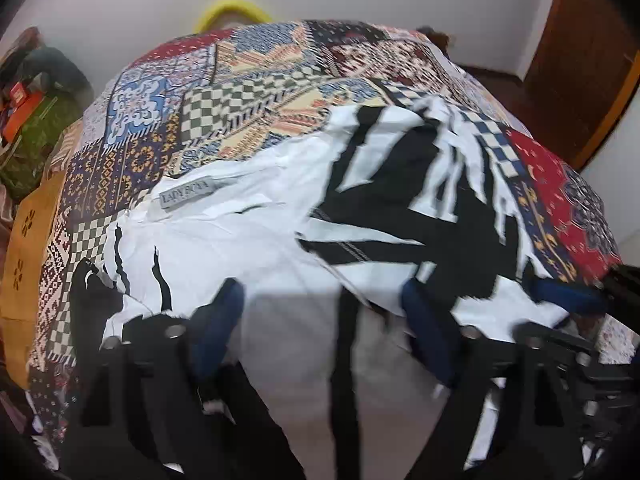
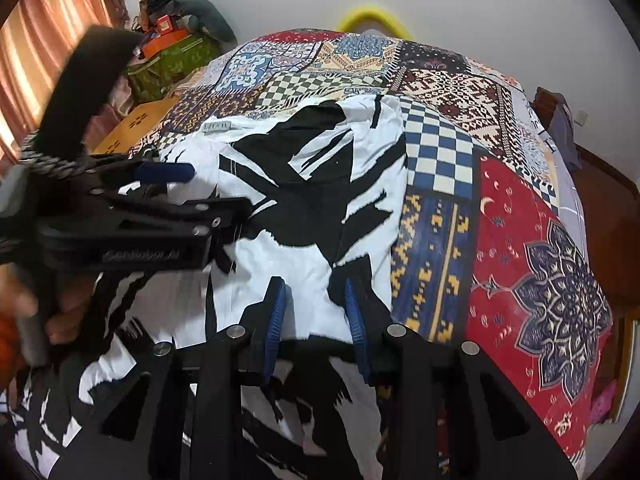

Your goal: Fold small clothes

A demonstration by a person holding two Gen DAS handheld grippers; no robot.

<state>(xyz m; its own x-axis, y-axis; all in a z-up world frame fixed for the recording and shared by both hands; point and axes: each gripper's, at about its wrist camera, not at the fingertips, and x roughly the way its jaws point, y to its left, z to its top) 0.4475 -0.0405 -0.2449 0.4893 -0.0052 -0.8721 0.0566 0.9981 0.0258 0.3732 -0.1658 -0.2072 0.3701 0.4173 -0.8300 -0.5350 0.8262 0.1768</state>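
A black-and-white garment point(image 2: 320, 184) lies spread and rumpled on a bed covered by a patchwork bedspread point(image 2: 532, 248) of red, blue, cream and checkered panels. The garment covers the near middle of the bed and runs over the near edge, below both grippers. Its pale inner side faces up on the left part, where a small grey label point(image 1: 190, 197) sits near the cloth's far edge; the right part shows broad black shapes on white.

The left gripper point(image 1: 320, 312) hangs over the near part of the garment with its jaws standing wide apart. Its blue fingers point(image 1: 220, 320) rest low over the cloth, with nothing pinched between them; the picture from its own camera is blurred. In the right wrist view the same gripper comes in from the left side, held by a hand point(image 2: 60, 312) partly seen at the left border.

The right gripper point(image 2: 316, 312) points down at the garment close to the bed's near edge, to the right of the left gripper. Its jaws stand narrow, with a fold of the white-and-black cloth lying in the gap between the blue pads point(image 2: 276, 312). Whether the pads actually press on the cloth cannot be told from the pictures.

Beyond the far edge of the bed a yellow ring-shaped object point(image 2: 374, 16) shows against the white wall. Off the bed's far left corner stand a green patterned box point(image 2: 172, 64) and some orange items.
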